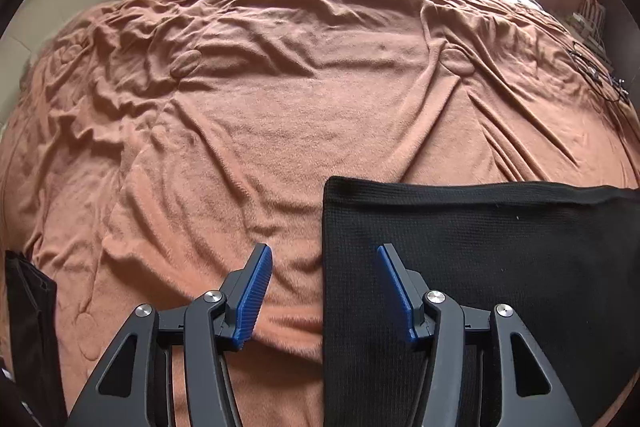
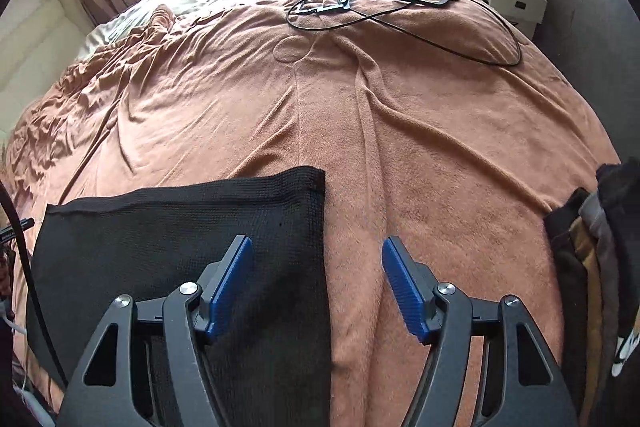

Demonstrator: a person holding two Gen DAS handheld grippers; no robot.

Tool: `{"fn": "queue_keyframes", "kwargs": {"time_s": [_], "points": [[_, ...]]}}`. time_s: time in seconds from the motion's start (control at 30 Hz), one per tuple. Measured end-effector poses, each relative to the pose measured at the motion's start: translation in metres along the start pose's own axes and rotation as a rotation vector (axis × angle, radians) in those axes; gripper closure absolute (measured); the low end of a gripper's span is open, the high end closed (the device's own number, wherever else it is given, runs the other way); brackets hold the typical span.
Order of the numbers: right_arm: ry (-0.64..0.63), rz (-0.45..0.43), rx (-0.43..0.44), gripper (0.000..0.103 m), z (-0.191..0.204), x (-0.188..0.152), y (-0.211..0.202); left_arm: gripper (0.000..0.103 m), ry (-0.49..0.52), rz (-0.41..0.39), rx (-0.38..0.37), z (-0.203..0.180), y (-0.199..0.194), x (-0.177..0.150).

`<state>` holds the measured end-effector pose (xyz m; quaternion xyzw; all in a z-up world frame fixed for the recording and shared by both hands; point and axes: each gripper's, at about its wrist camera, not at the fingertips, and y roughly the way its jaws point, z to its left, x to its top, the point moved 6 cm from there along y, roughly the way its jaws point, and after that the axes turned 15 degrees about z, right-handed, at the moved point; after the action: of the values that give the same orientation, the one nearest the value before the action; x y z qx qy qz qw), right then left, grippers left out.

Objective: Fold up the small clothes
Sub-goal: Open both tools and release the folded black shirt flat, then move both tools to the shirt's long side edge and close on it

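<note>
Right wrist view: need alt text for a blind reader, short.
The open right gripper hovers over the right edge of a flat black knit garment spread on a brown blanket covering a bed, nothing between its blue pads. A black cable loops across the far blanket, and a pile of dark clothes sits at the right edge.

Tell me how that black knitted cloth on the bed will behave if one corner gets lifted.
The black cloth will probably droop, since it lies limp and flat on the brown blanket. Its waffle knit looks thin, so it is likely light. The fuzzy blanket may drag on it rather than let it slide.
</note>
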<state>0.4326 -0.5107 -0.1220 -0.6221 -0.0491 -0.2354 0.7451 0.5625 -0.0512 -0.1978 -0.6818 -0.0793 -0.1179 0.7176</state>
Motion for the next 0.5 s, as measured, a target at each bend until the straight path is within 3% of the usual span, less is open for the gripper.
{"fn": "queue_keyframes", "kwargs": {"time_s": [0.17, 0.27, 0.5], "points": [[0.037, -0.009, 0.041, 0.037, -0.01, -0.039, -0.023, 0.045, -0.001, -0.012, -0.036, 0.001, -0.02, -0.03], [0.05, -0.013, 0.081, 0.037, -0.013, -0.064, -0.035, 0.035, -0.01, -0.016, -0.067, 0.002, -0.03, -0.049], [0.086, -0.009, 0.135, 0.036, -0.02, -0.115, -0.055, 0.031, -0.039, -0.027, -0.123, 0.006, -0.049, -0.098]]}}
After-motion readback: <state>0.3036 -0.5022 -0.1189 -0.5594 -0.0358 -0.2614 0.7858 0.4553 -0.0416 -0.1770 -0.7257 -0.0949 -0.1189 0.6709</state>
